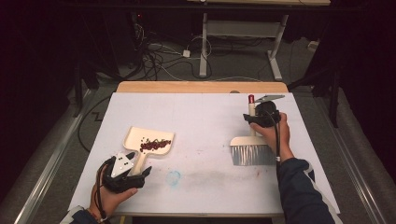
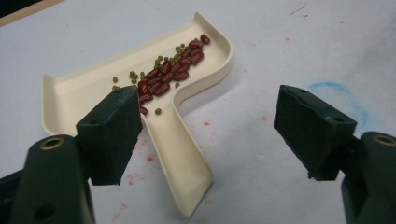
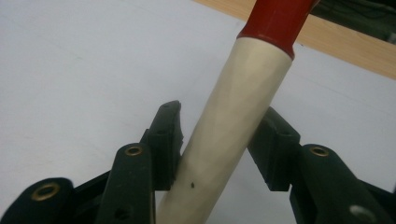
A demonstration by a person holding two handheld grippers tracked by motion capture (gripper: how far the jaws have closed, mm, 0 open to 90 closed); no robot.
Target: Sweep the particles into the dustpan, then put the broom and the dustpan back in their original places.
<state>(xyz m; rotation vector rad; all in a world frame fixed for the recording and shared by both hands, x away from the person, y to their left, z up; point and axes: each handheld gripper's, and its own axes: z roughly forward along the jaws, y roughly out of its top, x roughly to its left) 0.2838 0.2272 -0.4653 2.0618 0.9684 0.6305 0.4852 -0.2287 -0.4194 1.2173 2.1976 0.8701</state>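
Dustpan (image 1: 148, 144) lies flat on the table (image 1: 205, 116), its handle pointing back between the spread jaws of the left tool (image 1: 132, 173), which is released and touches nothing. Red and green beans (image 2: 173, 70) sit in the dustpan's tray. Well to the right of the dustpan lies the brush (image 1: 252, 148); the right tool (image 1: 258, 119) straddles its handle, one pad touching, the other just clear.

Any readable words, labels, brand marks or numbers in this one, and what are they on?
None can be read. The cream dustpan, the beans in it, the brush handle with its red tip and both grippers carry no lettering. The blue ring on the white table cover is a smudged mark, not a letter or number.
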